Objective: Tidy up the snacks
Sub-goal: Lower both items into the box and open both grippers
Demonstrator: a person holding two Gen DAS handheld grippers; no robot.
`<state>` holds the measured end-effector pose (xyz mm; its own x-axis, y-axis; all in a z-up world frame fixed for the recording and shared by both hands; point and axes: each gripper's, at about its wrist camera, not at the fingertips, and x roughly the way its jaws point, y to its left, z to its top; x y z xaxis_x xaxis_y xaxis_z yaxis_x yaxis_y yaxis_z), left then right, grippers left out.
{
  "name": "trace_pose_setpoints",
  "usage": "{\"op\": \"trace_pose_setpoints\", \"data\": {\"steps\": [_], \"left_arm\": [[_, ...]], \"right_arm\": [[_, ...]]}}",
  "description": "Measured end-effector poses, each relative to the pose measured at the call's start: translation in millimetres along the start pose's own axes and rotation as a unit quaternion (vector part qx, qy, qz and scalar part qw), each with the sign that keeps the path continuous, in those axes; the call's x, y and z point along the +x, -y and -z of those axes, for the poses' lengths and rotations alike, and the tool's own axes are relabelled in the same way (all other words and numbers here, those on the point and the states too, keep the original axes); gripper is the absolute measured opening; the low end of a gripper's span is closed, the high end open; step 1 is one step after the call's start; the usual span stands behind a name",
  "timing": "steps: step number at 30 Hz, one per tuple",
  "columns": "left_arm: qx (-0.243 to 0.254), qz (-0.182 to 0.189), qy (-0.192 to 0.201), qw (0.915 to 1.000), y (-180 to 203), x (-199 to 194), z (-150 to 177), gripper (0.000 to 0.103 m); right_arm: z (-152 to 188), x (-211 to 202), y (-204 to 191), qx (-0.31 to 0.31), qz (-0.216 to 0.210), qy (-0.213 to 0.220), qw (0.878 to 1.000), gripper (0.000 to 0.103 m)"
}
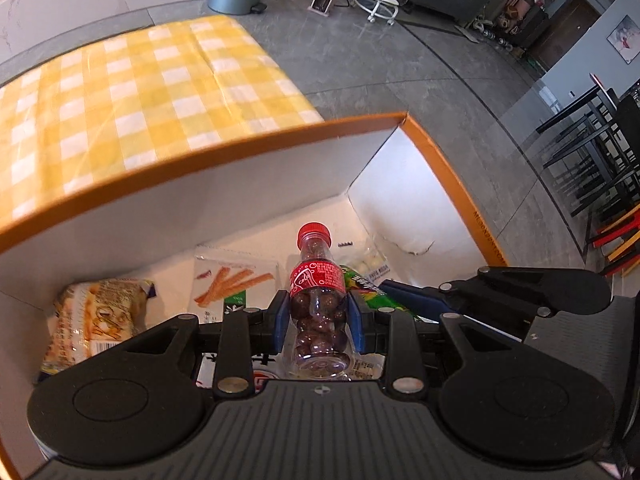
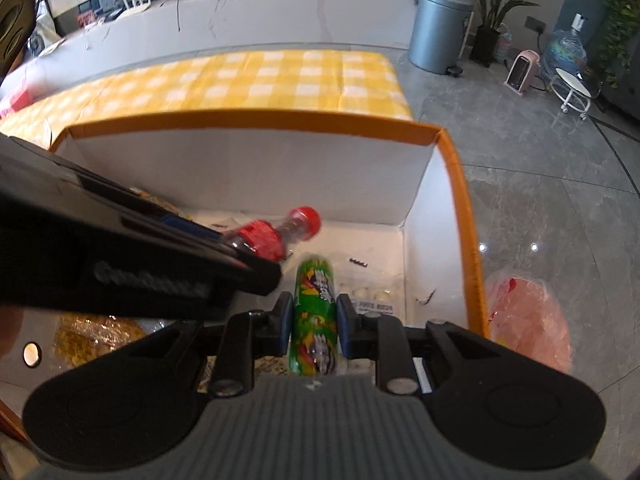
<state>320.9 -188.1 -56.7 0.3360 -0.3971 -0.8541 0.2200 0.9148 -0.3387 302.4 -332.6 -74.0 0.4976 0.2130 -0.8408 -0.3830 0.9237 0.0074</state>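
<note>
My left gripper (image 1: 318,320) is shut on a small cola-style bottle (image 1: 318,304) with a red cap, filled with dark candy balls, held inside the orange-rimmed white box (image 1: 240,148). My right gripper (image 2: 314,320) is shut on a green snack tube (image 2: 314,312), also inside the box (image 2: 460,184). In the right wrist view the left gripper's body crosses from the left with the bottle (image 2: 276,236) in it. On the box floor lie a fries-print packet (image 1: 232,280), a golden snack bag (image 1: 96,316) and a clear bag of white candies (image 2: 372,294).
The box stands at the edge of a table with a yellow checked cloth (image 1: 132,92). A pink plastic bag (image 2: 528,320) lies on the grey floor right of the box. A grey bin (image 2: 440,28), a small heater and a white stool stand farther off.
</note>
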Motion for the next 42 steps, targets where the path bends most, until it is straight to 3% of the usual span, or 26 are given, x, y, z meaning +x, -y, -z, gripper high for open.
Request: {"op": "trace_pose_setpoints", "data": {"steps": [9,14,16,17,21,26,35,42], "left_arm": [[-0.005,-0.008,-0.024,0.9997,-4,7,7,0.034],[-0.004,-0.007,-0.028,0.9996,-4,1,10,0.035],[-0.005,-0.008,-0.027,0.9996,-3,-3,10,0.04],[-0.003,-0.011,-0.025,0.9996,-2,-5,10,0.041],[-0.003,-0.015,-0.008,0.9998,1,-17,10,0.055],[0.004,-0.009,0.01,0.9999,5,-35,13,0.065],[0.018,0.006,0.036,0.9992,12,-80,28,0.067],[0.027,0.006,0.09,0.9955,6,-129,49,0.067]], "right_arm": [[4,6,-11,-0.032,0.017,-0.025,0.999,0.021],[5,3,-15,-0.049,0.03,-0.025,0.998,0.029],[6,1,-15,-0.048,0.034,-0.025,0.998,0.034],[5,-1,-16,-0.047,0.035,-0.024,0.998,0.04],[4,-9,-20,-0.053,0.047,-0.017,0.997,0.048],[7,-27,-23,-0.063,0.065,0.0,0.996,0.066],[8,-58,-35,-0.06,0.077,0.017,0.995,0.07],[10,-91,-55,-0.039,0.072,0.053,0.995,0.071]]}}
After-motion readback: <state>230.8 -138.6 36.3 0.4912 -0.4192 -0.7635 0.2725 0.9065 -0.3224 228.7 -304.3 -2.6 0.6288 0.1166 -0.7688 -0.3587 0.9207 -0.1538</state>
